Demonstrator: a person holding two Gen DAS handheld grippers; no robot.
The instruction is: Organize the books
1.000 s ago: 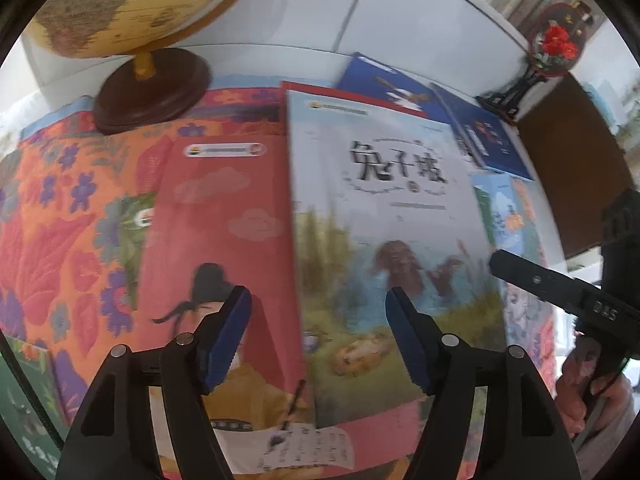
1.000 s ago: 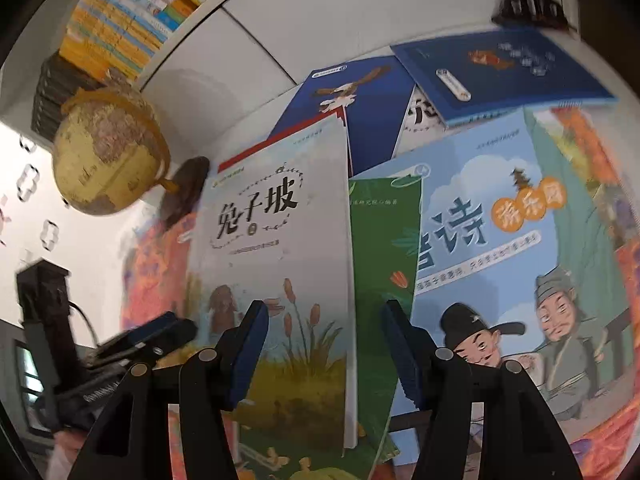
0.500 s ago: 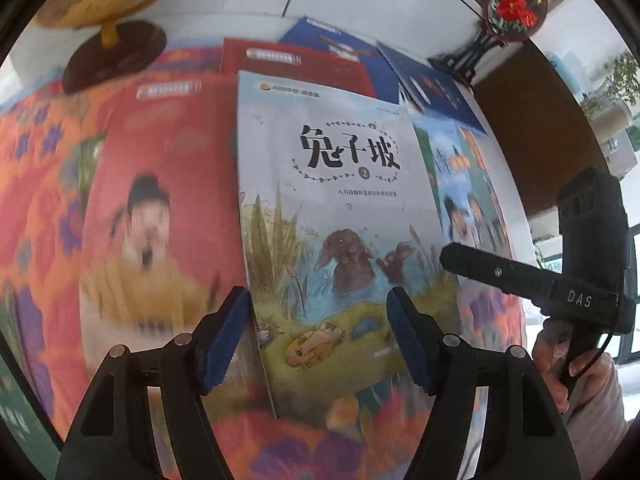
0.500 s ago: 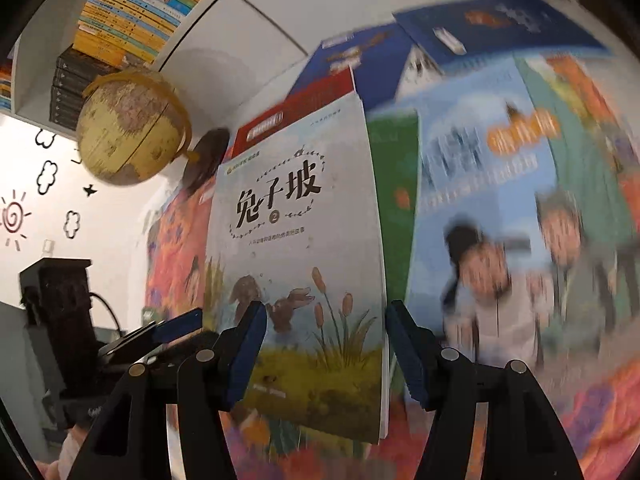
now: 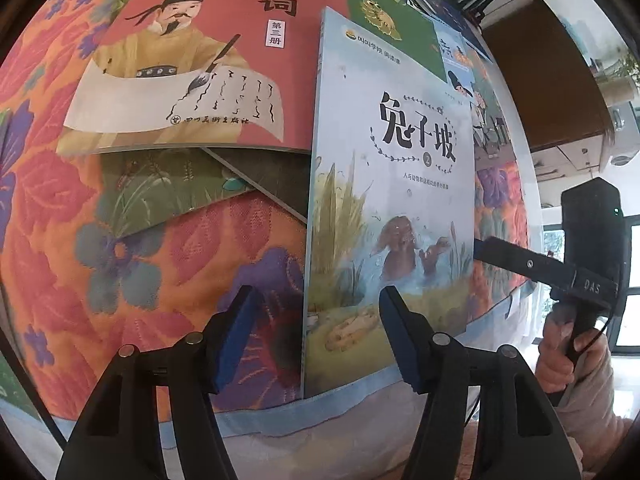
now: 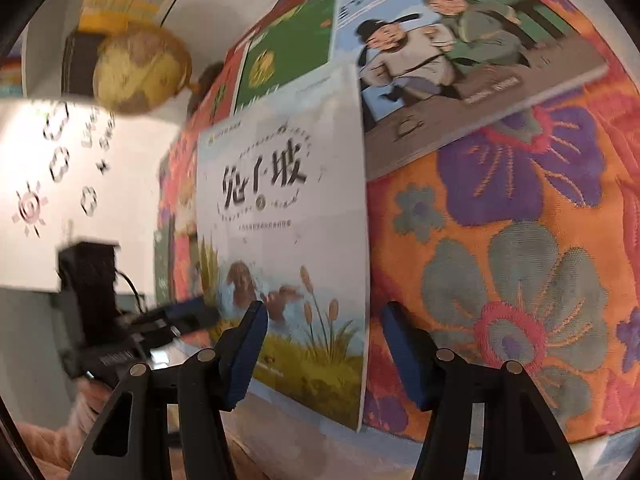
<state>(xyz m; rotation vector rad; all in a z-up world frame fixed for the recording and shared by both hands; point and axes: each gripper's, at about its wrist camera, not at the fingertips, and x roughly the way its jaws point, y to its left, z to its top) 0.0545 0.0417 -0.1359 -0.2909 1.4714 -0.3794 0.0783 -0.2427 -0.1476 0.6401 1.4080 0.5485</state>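
1. We have the rabbit book lying flat on the flowered cloth of the table, its near edge now at the table's front edge.
2. Compared with a second ago, the book has slid toward us: then it lay over the red book and the green book; now it sits mostly clear of them, beside the poetry book.
3. Our left hand-held gripper stands apart, its jaws having just closed a little; the book's left edge lies between them, but the pads do not press on it.
4. Our right hand-held gripper also stands apart, having narrowed slightly, astride the book's right edge without pinching it.
5. We judge the book is now placed for lifting off the edge; the grip is not yet made.
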